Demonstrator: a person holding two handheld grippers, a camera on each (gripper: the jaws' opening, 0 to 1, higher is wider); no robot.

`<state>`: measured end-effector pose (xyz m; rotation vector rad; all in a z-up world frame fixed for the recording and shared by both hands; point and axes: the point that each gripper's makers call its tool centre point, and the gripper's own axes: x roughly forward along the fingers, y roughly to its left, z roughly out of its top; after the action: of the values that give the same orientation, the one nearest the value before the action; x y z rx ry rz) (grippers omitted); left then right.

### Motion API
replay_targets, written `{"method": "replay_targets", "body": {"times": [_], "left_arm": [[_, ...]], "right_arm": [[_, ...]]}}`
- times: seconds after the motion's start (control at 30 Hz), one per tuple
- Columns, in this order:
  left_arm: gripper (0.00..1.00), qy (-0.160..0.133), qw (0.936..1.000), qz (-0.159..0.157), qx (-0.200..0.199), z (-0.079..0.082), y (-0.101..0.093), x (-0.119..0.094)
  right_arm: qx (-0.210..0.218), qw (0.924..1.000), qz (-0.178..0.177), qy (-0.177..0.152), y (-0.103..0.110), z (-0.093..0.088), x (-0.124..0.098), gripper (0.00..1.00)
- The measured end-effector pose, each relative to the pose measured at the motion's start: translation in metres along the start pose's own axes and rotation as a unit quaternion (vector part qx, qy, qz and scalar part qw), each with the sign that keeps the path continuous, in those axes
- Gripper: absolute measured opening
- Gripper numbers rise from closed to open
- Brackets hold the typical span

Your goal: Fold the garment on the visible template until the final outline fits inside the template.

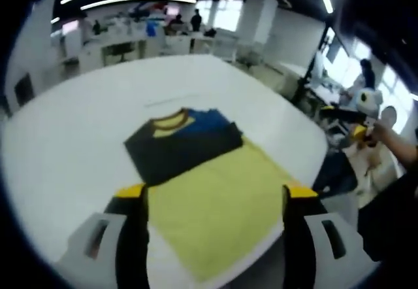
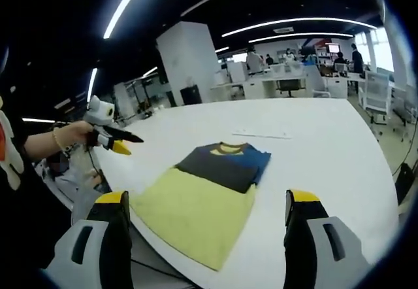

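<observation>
L tool: jaws wide apart, both rising from bottom of left gripper view, yellow tips up, nothing between them. Held level, nothing gripped.

R tool: jaws also spread wide in right gripper view, yellow tips, nothing gripped.

L tool also seen from right gripper view at left edge: held out in person's hand, forearm bare w/ bracelet at wrist, jaws pointing rightward, tips close together as far as can be told.

R tool seen from left gripper view at right edge, gripped by a hand; jaw state there too small to tell.
</observation>
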<state>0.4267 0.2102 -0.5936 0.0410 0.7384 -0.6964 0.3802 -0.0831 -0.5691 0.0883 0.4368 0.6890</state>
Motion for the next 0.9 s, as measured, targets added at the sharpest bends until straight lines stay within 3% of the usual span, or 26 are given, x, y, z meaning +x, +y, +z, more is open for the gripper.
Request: {"method": "replay_targets", "body": {"times": [0.27, 0.47, 0.7, 0.9], "left_arm": [[0.91, -0.033, 0.9994, -0.003, -0.006, 0.005, -0.001, -0.033], [0.96, -0.056, 0.9984, -0.003, -0.009, 0.006, -0.002, -0.057], [0.99, -0.069, 0.9972, 0.017, -0.023, -0.008, 0.012, -0.081], [0.99, -0.081, 0.9941, 0.033, -0.065, -0.024, 0.023, -0.098]], "right_arm": [[-0.002, 0.9999, -0.010, -0.001, 0.000, -0.001, -0.009, 0.99], [0.010, 0.9996, -0.016, -0.020, 0.000, 0.007, -0.016, 0.99], [0.004, 0.9997, -0.020, -0.013, -0.001, 0.005, -0.018, 0.99], [0.006, 0.9998, -0.018, -0.003, 0.001, -0.003, -0.018, 0.99]]}}
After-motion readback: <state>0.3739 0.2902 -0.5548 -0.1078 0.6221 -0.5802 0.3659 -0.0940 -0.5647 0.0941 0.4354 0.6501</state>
